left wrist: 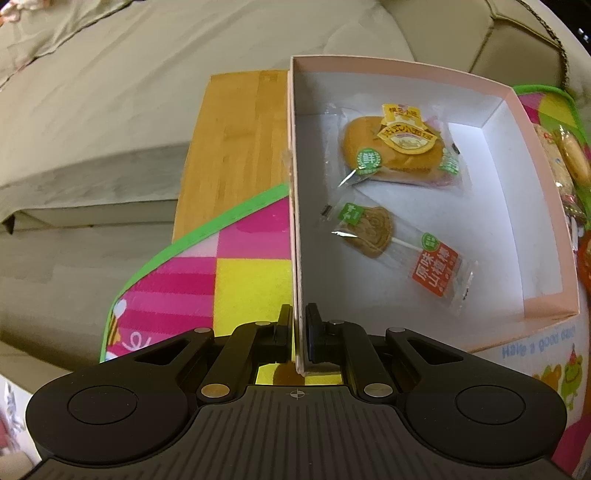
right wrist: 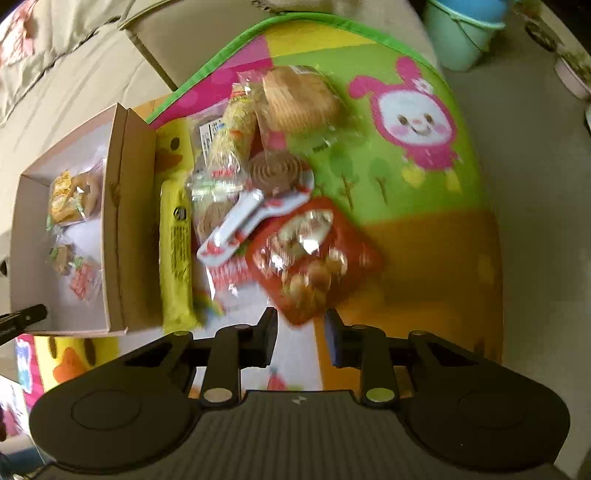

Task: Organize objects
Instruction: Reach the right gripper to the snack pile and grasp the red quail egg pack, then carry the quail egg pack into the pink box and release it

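A pink box [left wrist: 406,64] with a white inside stands on a colourful mat [left wrist: 251,280]. In it lie a wrapped bun [left wrist: 399,147] and a wrapped hawthorn lollipop [left wrist: 391,247]. My left gripper [left wrist: 298,317] is shut on the box's left wall near its front corner. In the right wrist view a pile of snacks lies beside the box [right wrist: 122,221]: a yellow duck packet [right wrist: 175,236], a white and red packet [right wrist: 236,225], a spiral biscuit [right wrist: 275,170] and a red snack packet [right wrist: 310,254]. My right gripper [right wrist: 301,317] hangs over the red packet's near corner, which sits between its parted fingertips; the view is blurred.
A bamboo board [left wrist: 236,147] lies under the mat on beige cushions [left wrist: 110,110]. More wrapped snacks [right wrist: 299,96] lie at the far end of the pile. A turquoise bucket [right wrist: 461,29] stands beyond the mat. The mat's green and orange part [right wrist: 424,240] is bare.
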`<state>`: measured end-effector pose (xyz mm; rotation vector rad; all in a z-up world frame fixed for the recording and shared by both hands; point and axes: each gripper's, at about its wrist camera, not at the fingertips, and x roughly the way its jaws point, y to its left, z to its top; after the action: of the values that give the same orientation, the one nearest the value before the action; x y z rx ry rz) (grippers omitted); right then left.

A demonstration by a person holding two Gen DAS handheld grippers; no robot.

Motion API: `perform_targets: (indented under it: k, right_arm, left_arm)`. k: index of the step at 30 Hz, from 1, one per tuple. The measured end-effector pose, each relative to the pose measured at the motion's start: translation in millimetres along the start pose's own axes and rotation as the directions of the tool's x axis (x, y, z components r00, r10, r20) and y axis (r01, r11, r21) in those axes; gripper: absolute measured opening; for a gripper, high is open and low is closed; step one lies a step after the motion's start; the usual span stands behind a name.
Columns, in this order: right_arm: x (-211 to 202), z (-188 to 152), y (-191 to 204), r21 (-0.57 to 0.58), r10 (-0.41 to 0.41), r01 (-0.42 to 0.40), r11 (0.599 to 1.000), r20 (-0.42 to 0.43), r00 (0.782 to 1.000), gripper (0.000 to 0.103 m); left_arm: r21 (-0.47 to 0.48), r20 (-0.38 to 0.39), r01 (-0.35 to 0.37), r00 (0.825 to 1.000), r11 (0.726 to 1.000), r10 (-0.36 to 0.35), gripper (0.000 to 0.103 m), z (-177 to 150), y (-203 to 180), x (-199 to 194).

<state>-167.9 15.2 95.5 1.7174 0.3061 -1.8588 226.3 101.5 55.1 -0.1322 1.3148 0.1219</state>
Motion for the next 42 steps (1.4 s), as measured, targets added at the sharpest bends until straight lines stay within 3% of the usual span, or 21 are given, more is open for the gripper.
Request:
perform_targets:
  k: [2,4,6,9,12,15,17,22,23,29,32,36,42]
  right_arm:
    - [-5,-6,-1,0.013,0.03,-0.029,0.999,-0.006,1.0,0.027]
    - [-10,-16,1,0.012,0.03,-0.03,0.999,0.001,1.0,0.034]
    - [-11,-17,-1,0.049,0.025,-0.026,0.998,0.015,1.0,0.059]
    - [-5,-6,-12,0.179,0.021,-0.027,0.983,0.034,0.999,0.071]
    - [10,12,-25,0.352,0.028,-0.04,0.935,0.038,0.999,0.083]
    - [30,31,-33,0.516,0.044,-0.054,0.855,0.031,0.999,0.083]
    - [42,40,-30,0.545,0.037,-0.038,0.838,0.014,0.999,0.083]
    - [48,53,-7,0.407,-0.026,0.02,0.913,0.008,1.0,0.083]
    - [47,53,-7,0.386,-0.026,0.019,0.922,0.013,1.0,0.074]
    - [38,40,-22,0.333,-0.002,0.004,0.943,-0.009,1.0,0.074]
    - [29,22,-27,0.308,0.011,0.0,0.951,-0.034,0.999,0.074]
    - [2,-16,-16,0.188,0.051,-0.039,0.981,-0.062,0.997,0.074]
    - [-62,-63,21,-0.009,0.054,-0.054,0.999,-0.003,0.999,0.075]
  left_arm:
    - [0.006,-0.002,0.01,1.0,1.0,-0.01,0.009,0,1,0]
    - [0.002,-0.005,0.016,1.0,1.0,-0.016,0.009,-1,2,-1]
    - [0.001,-0.005,0.018,1.0,1.0,-0.018,0.009,-1,2,-1]
    - [-0.006,-0.002,0.021,1.0,1.0,-0.021,0.009,-2,3,-1]
    - [-0.025,0.003,0.018,1.0,1.0,-0.018,0.01,-4,5,-2]
    - [-0.038,0.011,0.017,1.0,0.999,-0.017,0.01,-5,6,-3]
    - [-0.052,0.017,0.014,1.0,0.999,-0.013,0.01,-6,5,-5]
    - [-0.102,0.031,0.014,0.999,0.995,-0.011,0.01,-9,6,-5]
    - [-0.106,0.033,0.013,0.999,0.994,-0.009,0.01,-9,6,-5]
    - [-0.099,0.027,0.004,1.0,0.995,-0.001,0.01,-10,2,-7]
    - [-0.08,0.015,0.006,1.0,0.997,-0.005,0.01,-10,0,-8]
    - [-0.022,0.006,0.012,1.0,1.0,-0.012,0.009,-9,-4,-8]
    - [0.037,-0.005,0.042,0.999,0.998,-0.042,0.01,-6,-3,-6]
